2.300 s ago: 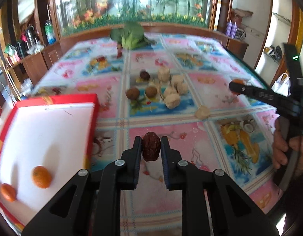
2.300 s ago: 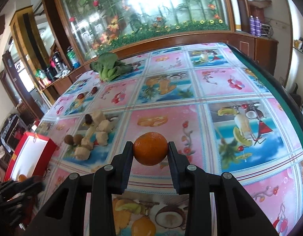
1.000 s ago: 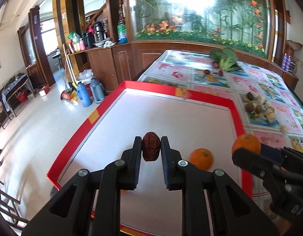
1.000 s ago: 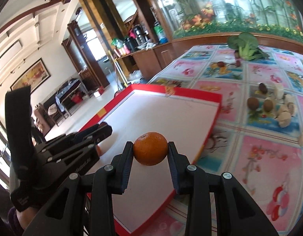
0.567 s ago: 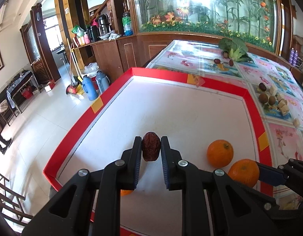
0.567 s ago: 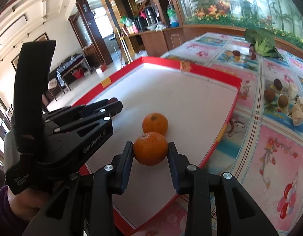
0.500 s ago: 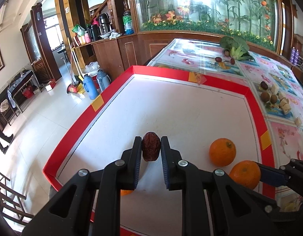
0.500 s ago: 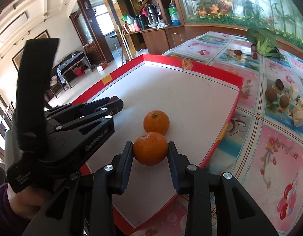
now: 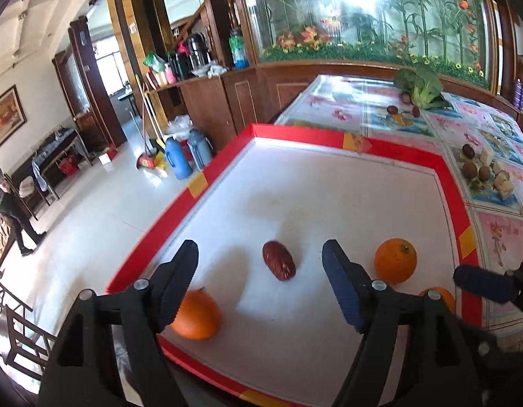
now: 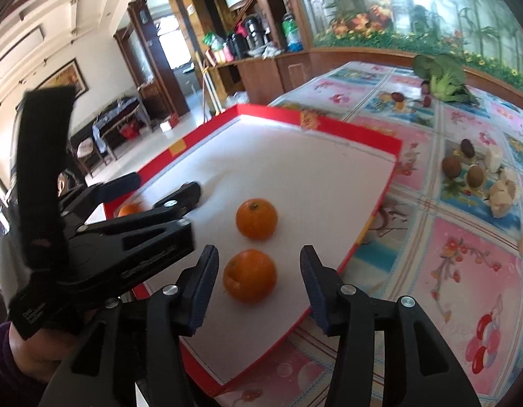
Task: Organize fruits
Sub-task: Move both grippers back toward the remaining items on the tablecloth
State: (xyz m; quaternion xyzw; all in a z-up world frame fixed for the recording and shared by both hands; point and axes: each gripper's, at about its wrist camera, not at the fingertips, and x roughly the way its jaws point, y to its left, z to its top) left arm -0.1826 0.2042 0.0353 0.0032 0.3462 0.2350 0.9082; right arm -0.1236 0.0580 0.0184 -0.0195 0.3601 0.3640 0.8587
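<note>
Both jaws, clamped half a second ago, now stand apart. The left gripper (image 9: 259, 273) has dropped the date (image 9: 278, 265) at frame centre; the right gripper (image 10: 259, 283) has released an orange (image 10: 250, 280), apparently resting on the tray (image 10: 329, 186). Bare white floor fills the tray's upper half.

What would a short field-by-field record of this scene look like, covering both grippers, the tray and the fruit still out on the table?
left gripper: open, over the tray, holding nothing
right gripper: open, holding nothing
tray: red rim, white floor, on the table's edge
date: lying on the tray floor between the left gripper's fingers, untouched
oranges in tray: three; one between the right gripper's fingers, one just beyond it, one at the near left corner
fruit pile: brown fruits and pale chunks on the tablecloth, outside the tray
leafy greens: far end of the table
</note>
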